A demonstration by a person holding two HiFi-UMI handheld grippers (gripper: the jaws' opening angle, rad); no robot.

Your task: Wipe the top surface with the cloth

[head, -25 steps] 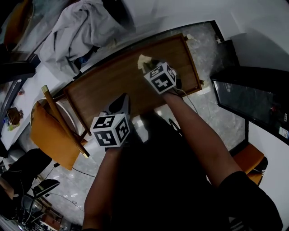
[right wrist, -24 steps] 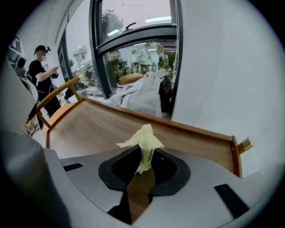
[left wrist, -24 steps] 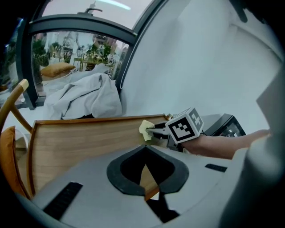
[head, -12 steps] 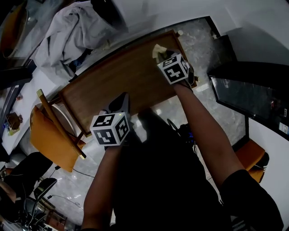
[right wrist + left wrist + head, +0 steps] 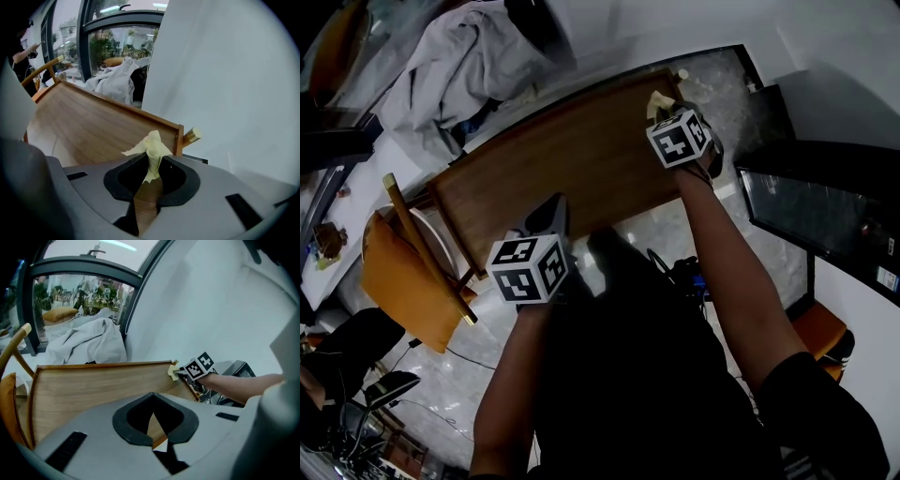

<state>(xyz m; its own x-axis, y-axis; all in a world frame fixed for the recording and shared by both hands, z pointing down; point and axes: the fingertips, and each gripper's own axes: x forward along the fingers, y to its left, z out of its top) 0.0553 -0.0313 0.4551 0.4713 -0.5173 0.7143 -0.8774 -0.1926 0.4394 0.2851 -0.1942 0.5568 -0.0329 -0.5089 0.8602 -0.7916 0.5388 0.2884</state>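
Note:
The brown wooden table top [image 5: 553, 159] runs slantwise through the head view. A pale yellow cloth [image 5: 660, 99] lies on its far right corner, and my right gripper [image 5: 666, 109] is shut on it. In the right gripper view the cloth [image 5: 151, 145] sticks up from between the jaws, just short of the table's raised rim [image 5: 179, 137]. My left gripper [image 5: 552, 216] hovers over the near edge of the table, shut with nothing in it. In the left gripper view, the table [image 5: 84, 385], the cloth [image 5: 174, 371] and the right gripper [image 5: 182, 374] lie ahead.
An orange chair [image 5: 403, 281] stands at the table's left end. Crumpled grey-white fabric [image 5: 469, 56] is heaped behind the table. A dark screen [image 5: 816, 211] stands to the right, with another orange seat [image 5: 820, 333] below it. Cables [image 5: 675, 272] lie on the marbled floor.
My right gripper has slid the cloth along the table top to the right, from near the middle of the far side to the far right corner. The left gripper has stayed put.

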